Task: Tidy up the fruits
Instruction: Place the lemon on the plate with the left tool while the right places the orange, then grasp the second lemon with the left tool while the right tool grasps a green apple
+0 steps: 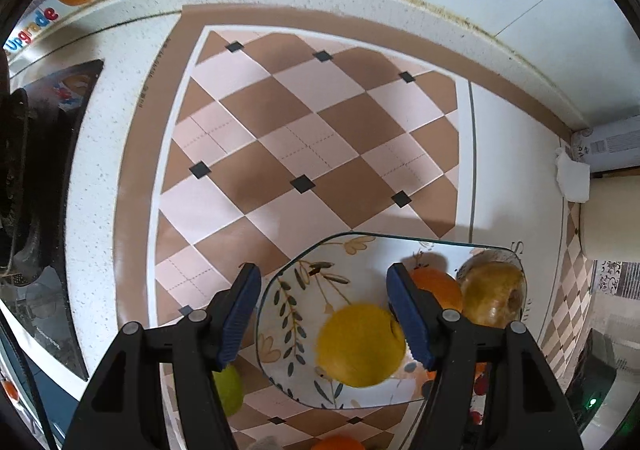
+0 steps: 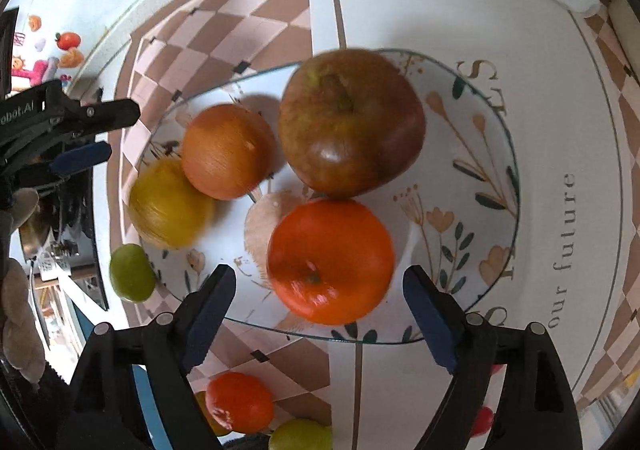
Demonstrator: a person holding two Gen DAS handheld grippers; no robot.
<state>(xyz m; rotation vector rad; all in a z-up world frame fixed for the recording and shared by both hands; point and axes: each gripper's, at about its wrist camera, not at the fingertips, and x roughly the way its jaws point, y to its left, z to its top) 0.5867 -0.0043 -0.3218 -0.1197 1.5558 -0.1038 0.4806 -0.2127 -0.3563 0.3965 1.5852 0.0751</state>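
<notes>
A glass plate with a floral print (image 1: pixel 288 290) (image 2: pixel 508 169) lies on the counter mat. On it are a dark red apple (image 2: pixel 352 121) (image 1: pixel 494 298), an orange (image 2: pixel 228 151) (image 1: pixel 438 288), a yellow fruit (image 1: pixel 360 344) (image 2: pixel 170 203) and an orange-red fruit (image 2: pixel 330 262). My left gripper (image 1: pixel 324 314) (image 2: pixel 100 133) is open above the plate's edge; the blurred yellow fruit sits by its right pad, well apart from the left pad. My right gripper (image 2: pixel 322 308) is open, with the blurred orange-red fruit lying between its fingers, untouched.
Off the plate lie a green fruit (image 2: pixel 132 272) (image 1: pixel 228 390), another orange-red fruit (image 2: pixel 240 402) and a second green one (image 2: pixel 300 436). A dark stove (image 1: pixel 24 189) stands to the left. White crumpled paper (image 1: pixel 574 177) sits by the wall.
</notes>
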